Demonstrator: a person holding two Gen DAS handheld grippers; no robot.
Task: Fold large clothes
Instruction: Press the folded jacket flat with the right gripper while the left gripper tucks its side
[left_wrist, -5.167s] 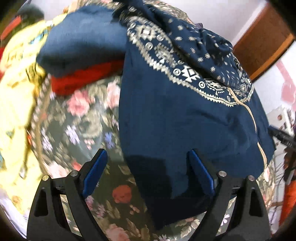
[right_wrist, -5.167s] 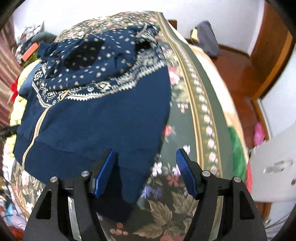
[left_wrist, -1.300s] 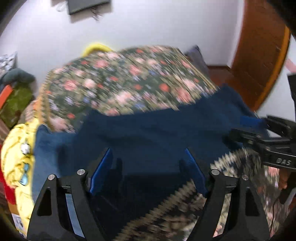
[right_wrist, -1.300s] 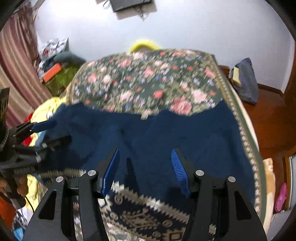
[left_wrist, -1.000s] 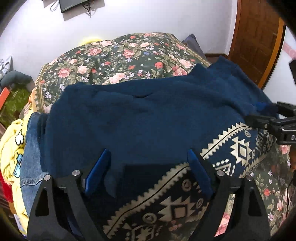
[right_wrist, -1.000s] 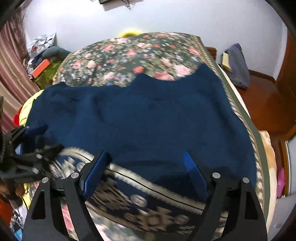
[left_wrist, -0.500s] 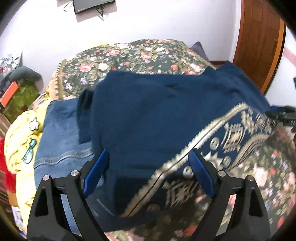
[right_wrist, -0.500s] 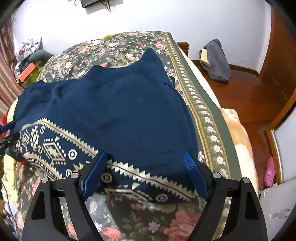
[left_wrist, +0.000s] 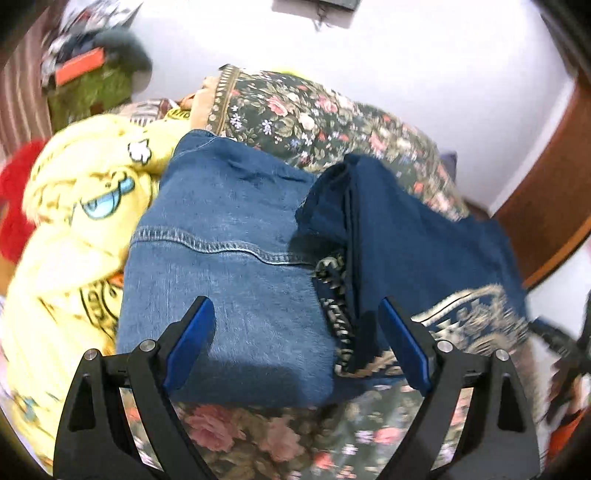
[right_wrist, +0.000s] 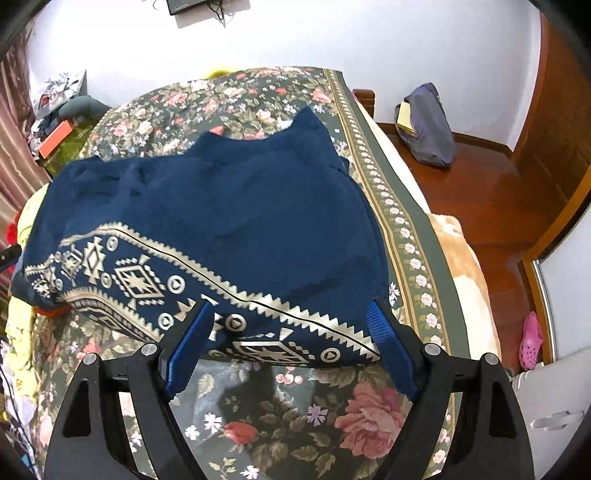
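- Left wrist view: the left gripper (left_wrist: 295, 343) is seen with jaws apart, holding nothing, above a folded blue denim garment (left_wrist: 225, 266). The navy knitted sweater with a cream geometric band (left_wrist: 417, 251) lies to its right, its folded left edge running away along the floral bedspread (left_wrist: 317, 110).
- Right wrist view: the right gripper (right_wrist: 291, 345) is likewise spread and empty, directly at the navy sweater's (right_wrist: 221, 218) banded near edge, close to the bed's right edge. The right gripper is judged nearer.
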